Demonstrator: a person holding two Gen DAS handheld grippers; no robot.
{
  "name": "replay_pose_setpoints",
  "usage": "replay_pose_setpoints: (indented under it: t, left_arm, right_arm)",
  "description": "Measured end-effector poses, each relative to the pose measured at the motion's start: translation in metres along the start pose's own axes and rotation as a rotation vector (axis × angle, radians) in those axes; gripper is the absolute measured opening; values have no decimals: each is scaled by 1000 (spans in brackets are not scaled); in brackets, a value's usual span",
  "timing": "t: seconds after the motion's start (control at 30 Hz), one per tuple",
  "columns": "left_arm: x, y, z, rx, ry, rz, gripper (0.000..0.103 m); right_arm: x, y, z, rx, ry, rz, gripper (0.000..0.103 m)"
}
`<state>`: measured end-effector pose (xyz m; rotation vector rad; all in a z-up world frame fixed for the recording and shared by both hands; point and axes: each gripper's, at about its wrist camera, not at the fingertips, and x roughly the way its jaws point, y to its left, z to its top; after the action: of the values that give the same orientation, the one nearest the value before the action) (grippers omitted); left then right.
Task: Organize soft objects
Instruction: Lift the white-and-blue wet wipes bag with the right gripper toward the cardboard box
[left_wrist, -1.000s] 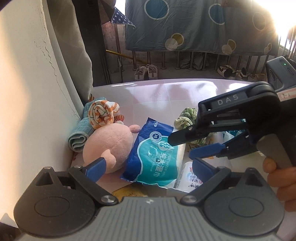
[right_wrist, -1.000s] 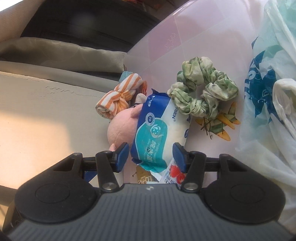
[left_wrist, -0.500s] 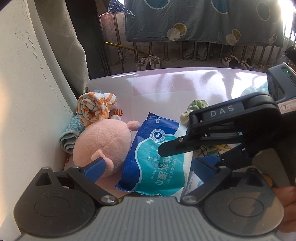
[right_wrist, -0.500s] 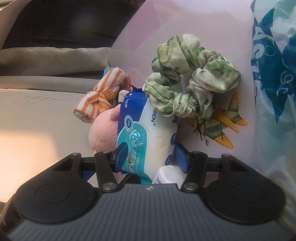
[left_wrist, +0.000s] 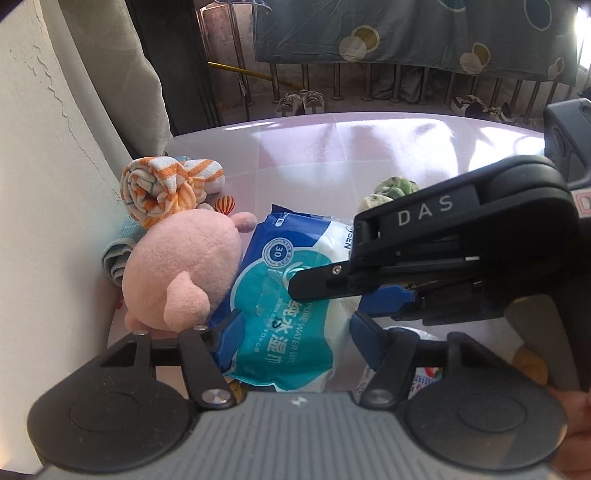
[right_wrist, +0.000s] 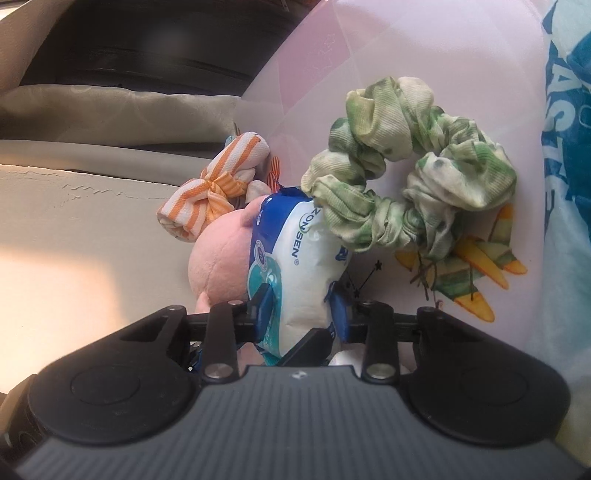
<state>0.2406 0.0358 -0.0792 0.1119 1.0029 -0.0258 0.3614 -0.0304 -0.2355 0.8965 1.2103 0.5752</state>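
A blue and teal wet wipes pack (left_wrist: 291, 314) lies on the pink table (left_wrist: 332, 147), against a pink plush toy (left_wrist: 181, 273). My left gripper (left_wrist: 295, 338) is closing, and its blue pads touch the pack's near end on both sides. From the right, my right gripper (right_wrist: 301, 308) is also closing, and its pads pinch the same pack (right_wrist: 299, 258) across its width. The right tool's black frame (left_wrist: 461, 229) hangs over the pack. Behind the plush toy (right_wrist: 218, 266) lies an orange-striped rolled cloth (left_wrist: 162, 188). A green scrunchie (right_wrist: 406, 184) touches the pack's far end.
A cream wall (left_wrist: 44, 221) borders the table on the left, with a folded teal cloth (left_wrist: 118, 251) against it. A white and blue plastic bag (right_wrist: 565, 184) fills the right side. A small red and white packet (left_wrist: 424, 376) lies under the right tool. Beyond the table stand railings and shoes.
Both grippers have come down onto the wet wipes pack. Their jaws stood wide before and have narrowed onto it. The pack now bulges between the right gripper's pads.
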Motion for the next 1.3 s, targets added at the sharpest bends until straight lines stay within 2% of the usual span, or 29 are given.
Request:
replay_pose_setpoints:
  t: [0.1,0.17,0.23,0.3,0.4,0.57,0.67,0.73,0.87,1.1,1.2,1.3]
  left_arm:
    - [-12,6,2,-24,-18,-32,61]
    - [-21,11,2,-33,-42,-43,71]
    - [-25,15,2,-30,-56,-56,92]
    - [-23,18,6,-19,-27,-89,96]
    - [-15,17,10,-17,32,-119,96]
    - [-7,20,15,-64,50,-188,96]
    - [-1,18,18,-67,63,-183,96]
    - [0,16,18,-65,65,-183,90]
    - [-5,17,18,-82,58,-180,84]
    - [-55,8,19,-68,-9,-142,82]
    - [-88,-8,23,-37,-73,-146,82]
    - [-118,-32,28,-2,-127,-172,82]
  right_arm:
    - [-7,2,2,-1,-7,13,28]
    - [-17,3,4,-5,-15,25,28]
    - [-29,5,6,-20,-27,28,28]
    - [-40,5,7,-27,-31,28,28]
    - [-54,3,10,-24,-22,44,27]
    - [-64,1,12,-32,11,51,27]
    - [-65,0,12,-24,22,65,27]
    - [-62,0,11,-21,26,70,27]
    - [-62,0,10,-15,27,79,27]
    - [-88,25,-3,-38,21,127,27]
    - [-115,37,-10,-53,-8,151,27]
    - [-162,43,-18,-77,-57,180,27]
